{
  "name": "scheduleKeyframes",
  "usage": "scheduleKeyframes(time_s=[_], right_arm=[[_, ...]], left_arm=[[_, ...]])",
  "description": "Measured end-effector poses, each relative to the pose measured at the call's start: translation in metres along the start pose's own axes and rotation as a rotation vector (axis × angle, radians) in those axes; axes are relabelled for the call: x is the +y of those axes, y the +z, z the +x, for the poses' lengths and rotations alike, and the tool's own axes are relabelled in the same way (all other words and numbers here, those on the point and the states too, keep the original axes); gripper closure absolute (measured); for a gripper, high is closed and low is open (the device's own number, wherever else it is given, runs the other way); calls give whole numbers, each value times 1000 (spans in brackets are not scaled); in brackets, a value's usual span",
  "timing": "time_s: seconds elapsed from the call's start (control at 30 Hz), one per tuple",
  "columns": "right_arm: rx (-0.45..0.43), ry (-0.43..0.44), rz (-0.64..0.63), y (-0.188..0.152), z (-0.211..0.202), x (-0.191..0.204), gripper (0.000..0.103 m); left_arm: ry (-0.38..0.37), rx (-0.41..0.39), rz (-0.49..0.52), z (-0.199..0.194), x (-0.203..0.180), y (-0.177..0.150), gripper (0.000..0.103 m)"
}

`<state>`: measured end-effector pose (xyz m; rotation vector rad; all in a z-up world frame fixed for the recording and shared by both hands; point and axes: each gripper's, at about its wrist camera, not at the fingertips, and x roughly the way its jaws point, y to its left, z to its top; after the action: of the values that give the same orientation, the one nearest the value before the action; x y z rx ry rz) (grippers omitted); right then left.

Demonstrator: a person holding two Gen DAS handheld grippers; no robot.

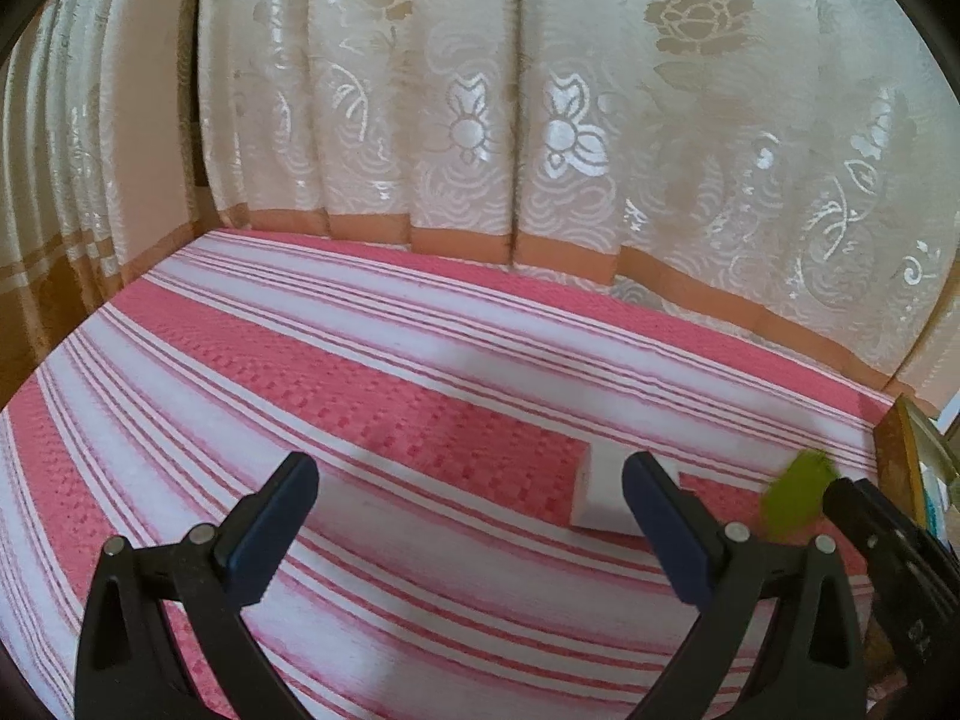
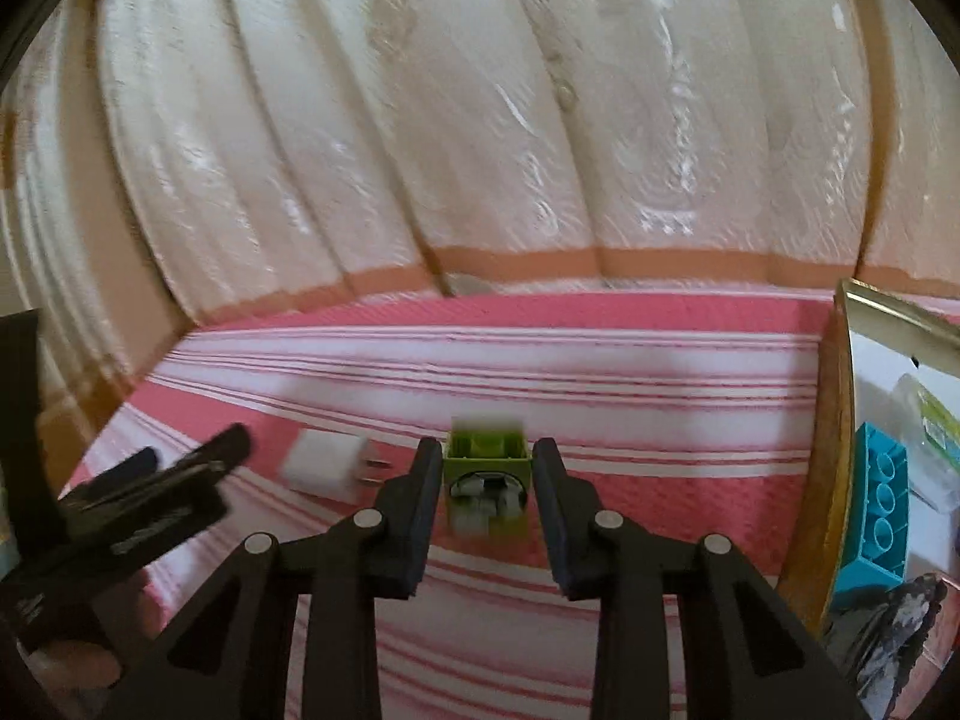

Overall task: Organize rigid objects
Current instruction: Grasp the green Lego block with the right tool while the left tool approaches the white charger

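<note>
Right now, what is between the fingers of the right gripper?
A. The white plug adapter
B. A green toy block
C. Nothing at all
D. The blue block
B: in the right wrist view the right gripper is shut on the green toy block, with a finger pressing on each side of it, while the white plug adapter lies apart on the striped cloth to the left.

Striped cloth lies open leftward; tray blocks the right.
</note>
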<state>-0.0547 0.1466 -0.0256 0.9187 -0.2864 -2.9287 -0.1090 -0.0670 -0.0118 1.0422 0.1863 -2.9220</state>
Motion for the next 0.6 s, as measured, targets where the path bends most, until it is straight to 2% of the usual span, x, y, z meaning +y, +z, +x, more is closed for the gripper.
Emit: scheduleKeyframes(time_s=[0.1, 0.13, 0.23, 0.4, 0.43, 0.5, 0.53, 0.57, 0.6], right_arm=[[-30, -14, -7, -1, -6, 3, 71], [-38, -27, -10, 0, -7, 3, 79], [-30, -78, -27, 0, -4, 0, 79], [10, -27, 30, 2, 3, -11, 79], [7, -27, 33, 2, 1, -12, 75], [-1, -32, 16, 3, -1, -9, 58], [-1, -41, 1, 3, -1, -6, 43], [4, -48, -20, 2, 0, -3, 35], [7, -43, -30, 1, 0, -1, 35]], left_arm=[[-30, 4, 19, -1, -5, -1, 1], [-38, 4, 35, -1, -8, -2, 1], [-42, 6, 58, -1, -13, -3, 1], [-42, 27, 30, 2, -7, -1, 1], [-40, 33, 19, 3, -5, -1, 1], [-40, 46, -5, 6, 0, 0, 1], [-38, 48, -11, 7, 1, 0, 1], [-32, 48, -12, 7, 2, 1, 1], [-21, 43, -11, 6, 4, 1, 1]])
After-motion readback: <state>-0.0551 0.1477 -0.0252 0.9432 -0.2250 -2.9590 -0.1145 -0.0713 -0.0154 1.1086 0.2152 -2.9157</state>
